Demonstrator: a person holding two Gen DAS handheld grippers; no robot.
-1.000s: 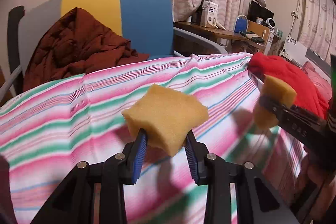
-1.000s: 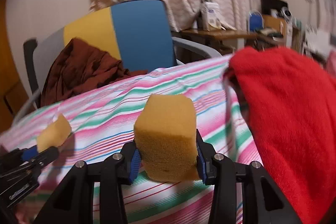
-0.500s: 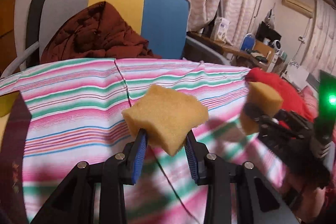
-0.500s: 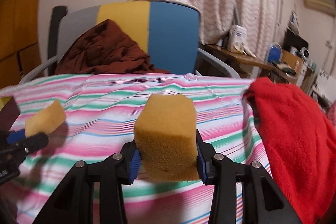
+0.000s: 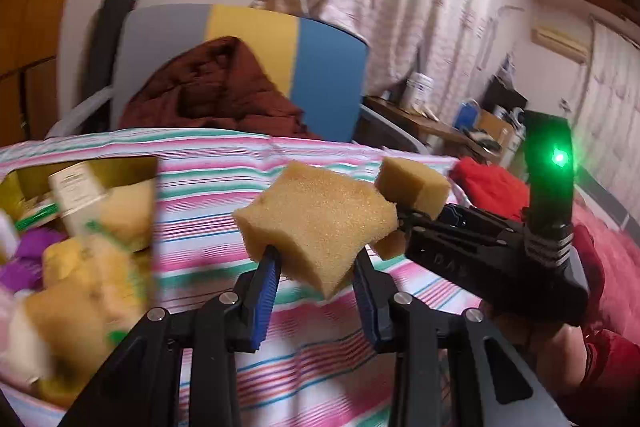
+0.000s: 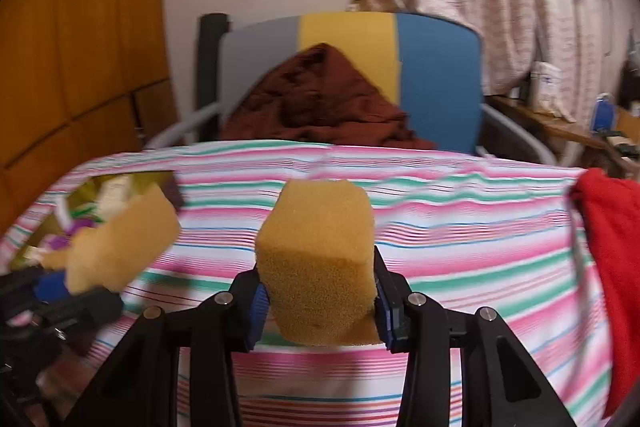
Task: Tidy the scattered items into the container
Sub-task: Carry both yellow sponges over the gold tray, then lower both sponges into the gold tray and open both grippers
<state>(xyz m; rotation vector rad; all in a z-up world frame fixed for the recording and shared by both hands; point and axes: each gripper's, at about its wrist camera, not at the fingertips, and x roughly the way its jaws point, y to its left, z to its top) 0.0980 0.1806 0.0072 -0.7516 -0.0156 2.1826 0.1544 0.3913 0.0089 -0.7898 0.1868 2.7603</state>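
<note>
My left gripper (image 5: 316, 255) is shut on a yellow sponge (image 5: 320, 215) and holds it above the striped cloth. My right gripper (image 6: 318, 287) is shut on a second yellow sponge (image 6: 316, 259). That sponge also shows in the left wrist view (image 5: 414, 183), just right of the first. The left gripper's sponge shows in the right wrist view (image 6: 120, 243) at the left. The container (image 5: 24, 179), an open box with several sponges and packets inside, sits at the left edge, left of and below my left gripper. It also shows in the right wrist view (image 6: 86, 187).
A striped cloth (image 6: 440, 219) covers the surface. A red cloth (image 6: 612, 247) lies at the right. A chair (image 6: 436, 79) with a brown jacket (image 6: 320, 99) stands behind. A cluttered desk (image 5: 448, 119) is at the far right.
Both grippers have swung left with their sponges. The container has come into view at the left, and the red cloth has slid toward the right edge.
</note>
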